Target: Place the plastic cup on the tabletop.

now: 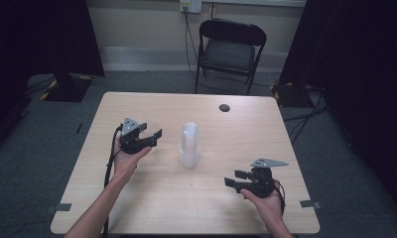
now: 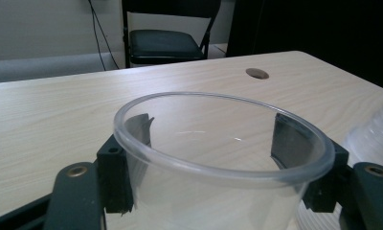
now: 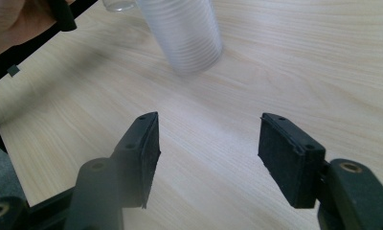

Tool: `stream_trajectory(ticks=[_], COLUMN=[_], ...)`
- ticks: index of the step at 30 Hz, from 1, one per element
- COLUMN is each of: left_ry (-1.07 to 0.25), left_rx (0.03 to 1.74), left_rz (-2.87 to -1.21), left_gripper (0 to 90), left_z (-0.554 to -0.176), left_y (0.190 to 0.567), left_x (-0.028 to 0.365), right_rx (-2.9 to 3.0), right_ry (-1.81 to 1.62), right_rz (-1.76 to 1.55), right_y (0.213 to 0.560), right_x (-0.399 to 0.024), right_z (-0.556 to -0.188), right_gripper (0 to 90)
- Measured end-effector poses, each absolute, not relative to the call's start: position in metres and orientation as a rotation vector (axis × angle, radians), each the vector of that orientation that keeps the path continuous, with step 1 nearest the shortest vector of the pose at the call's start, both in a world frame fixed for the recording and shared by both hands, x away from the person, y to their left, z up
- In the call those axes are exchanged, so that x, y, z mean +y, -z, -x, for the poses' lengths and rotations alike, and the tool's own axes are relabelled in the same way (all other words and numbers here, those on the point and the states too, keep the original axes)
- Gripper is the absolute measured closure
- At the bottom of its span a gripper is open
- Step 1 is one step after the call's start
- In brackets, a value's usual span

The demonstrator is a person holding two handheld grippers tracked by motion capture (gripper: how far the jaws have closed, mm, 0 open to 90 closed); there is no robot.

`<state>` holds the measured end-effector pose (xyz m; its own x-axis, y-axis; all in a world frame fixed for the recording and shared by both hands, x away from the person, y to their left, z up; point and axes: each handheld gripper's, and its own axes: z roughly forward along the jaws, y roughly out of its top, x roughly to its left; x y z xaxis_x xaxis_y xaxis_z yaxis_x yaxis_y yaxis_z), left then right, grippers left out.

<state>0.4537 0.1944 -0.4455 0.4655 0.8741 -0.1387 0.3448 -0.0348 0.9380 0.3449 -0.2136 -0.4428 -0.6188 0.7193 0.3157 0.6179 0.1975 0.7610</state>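
Observation:
A clear plastic cup (image 2: pixel 218 167) sits upright between the jaws of my left gripper (image 2: pixel 213 139), whose pads press on its walls just under the rim. In the high view that left gripper (image 1: pixel 154 136) is at the left of the table, held slightly above it, with the cup (image 1: pixel 154 128) faint at its tip. A tall stack of nested clear cups (image 1: pixel 190 144) stands at the table's middle, to the right of the held cup. My right gripper (image 1: pixel 238 179) hovers at the front right, pointing left toward the stack (image 3: pixel 185 33). This right gripper (image 3: pixel 208 148) is open, with nothing between its pads.
The light wooden table (image 1: pixel 137 198) has a round cable hole (image 1: pixel 225 107) near its far edge. A black folding chair (image 1: pixel 231 47) stands behind it. Dark curtains hang on both sides, and cables run across the grey floor.

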Motion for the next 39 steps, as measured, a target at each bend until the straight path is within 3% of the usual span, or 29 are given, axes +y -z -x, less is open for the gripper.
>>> stream_trajectory(ticks=[39], left_ry=[-0.597], left_rx=[1.119], left_rz=[-1.686], left_gripper=[24.3], left_z=[-0.47], left_y=[0.47], left_x=[0.188], right_rx=[2.356], right_ry=[-1.393], right_rz=[-1.31], right_y=[0.445], right_x=[-0.209], right_z=[-0.343], right_gripper=[39.7])
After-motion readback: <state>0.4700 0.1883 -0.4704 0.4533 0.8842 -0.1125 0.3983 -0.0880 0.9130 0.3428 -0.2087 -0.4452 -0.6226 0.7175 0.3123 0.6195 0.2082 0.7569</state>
